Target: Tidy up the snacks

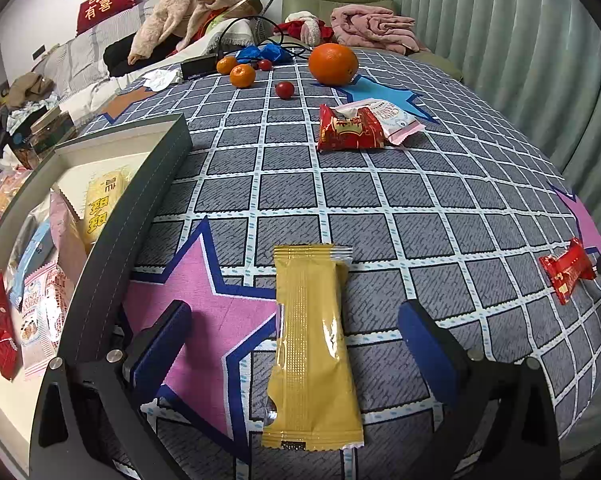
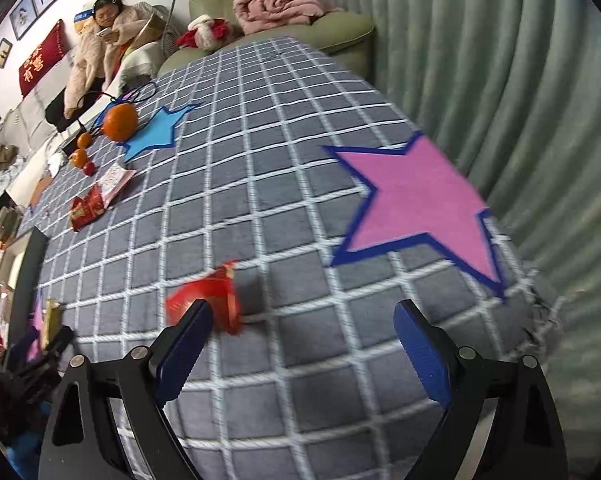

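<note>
The left gripper [image 1: 296, 344] is hanging over the checked cloth [image 1: 440, 208] with its fingers [image 1: 160, 344] spread wide, gripping nothing. The gold packet [image 1: 310, 344] is lying flat between them, reaching toward 12 o'clock; whether either pad is touching it cannot be told. At 9 o'clock the box [image 1: 112, 224] is sitting just beside the left finger, already carrying several wrapped snacks. Toward 12 to 1 o'clock a red packet [image 1: 350, 128] is overlapping a pink packet [image 1: 392, 118], with the big orange [image 1: 333, 64] beyond them. At 3 o'clock a small red snack [image 1: 568, 270] is lying well apart.

The right gripper [image 2: 300, 344] is also standing wide and holding nothing. That small red snack [image 2: 208, 304], blurred, is lying at 10 o'clock just beyond the tip of its left finger [image 2: 184, 348]; contact cannot be told. A pink star [image 2: 416, 200] is printed at 1 o'clock.
</note>
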`<state>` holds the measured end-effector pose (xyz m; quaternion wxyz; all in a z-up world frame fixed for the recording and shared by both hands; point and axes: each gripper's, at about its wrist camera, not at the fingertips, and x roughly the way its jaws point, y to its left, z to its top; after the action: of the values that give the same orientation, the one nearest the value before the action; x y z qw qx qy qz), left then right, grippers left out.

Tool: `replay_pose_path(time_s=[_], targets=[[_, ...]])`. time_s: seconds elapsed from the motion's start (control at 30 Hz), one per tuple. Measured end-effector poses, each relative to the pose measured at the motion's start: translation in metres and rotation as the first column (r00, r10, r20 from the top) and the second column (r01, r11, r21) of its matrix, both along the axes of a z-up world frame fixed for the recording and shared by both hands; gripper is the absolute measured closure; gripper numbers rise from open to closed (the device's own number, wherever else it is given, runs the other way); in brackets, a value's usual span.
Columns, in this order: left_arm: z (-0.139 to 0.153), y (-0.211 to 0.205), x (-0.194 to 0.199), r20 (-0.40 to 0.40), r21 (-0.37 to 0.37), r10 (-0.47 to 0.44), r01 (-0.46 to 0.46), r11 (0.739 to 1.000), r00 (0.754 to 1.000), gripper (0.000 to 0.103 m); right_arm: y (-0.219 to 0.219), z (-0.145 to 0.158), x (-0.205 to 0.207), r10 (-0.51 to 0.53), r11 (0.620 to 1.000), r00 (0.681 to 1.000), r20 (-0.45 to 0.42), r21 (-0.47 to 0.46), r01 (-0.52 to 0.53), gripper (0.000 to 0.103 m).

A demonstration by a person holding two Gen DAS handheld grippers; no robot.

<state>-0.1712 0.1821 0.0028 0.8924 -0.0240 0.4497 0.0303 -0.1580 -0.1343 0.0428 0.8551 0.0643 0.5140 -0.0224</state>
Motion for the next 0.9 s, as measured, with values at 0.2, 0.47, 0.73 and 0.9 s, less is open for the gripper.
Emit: replay_pose_path(time_s=[0.2, 0.47, 0.73, 0.9], targets=[[0.000, 0.000, 0.000, 0.000, 0.001, -0.001, 0.001, 1.000, 1.000, 0.001, 0.012, -0.017, 0.024, 0.040, 0.999, 0.998, -0.052, -0.025, -0.042, 0.010], [0.000, -0.001, 0.000, 0.001, 0.001, 0.001, -0.001, 1.000, 1.000, 0.001, 0.029, -0.002, 0.045, 0.064, 0.995, 0.998, 0.001, 0.070, -0.064, 0.010], [0.000, 0.000, 0.000, 0.001, 0.000, -0.001, 0.001, 1.000, 1.000, 0.001, 0.067, -0.025, 0.054, 0.159, 0.985, 0.986, -0.048, 0.069, -0.155, 0.010], [0.000, 0.000, 0.000, 0.001, 0.000, 0.001, -0.001, 1.000, 1.000, 0.001, 0.093, -0.036, 0.050, 0.229, 0.968, 0.972, -0.059, -0.093, -0.233, 0.000]])
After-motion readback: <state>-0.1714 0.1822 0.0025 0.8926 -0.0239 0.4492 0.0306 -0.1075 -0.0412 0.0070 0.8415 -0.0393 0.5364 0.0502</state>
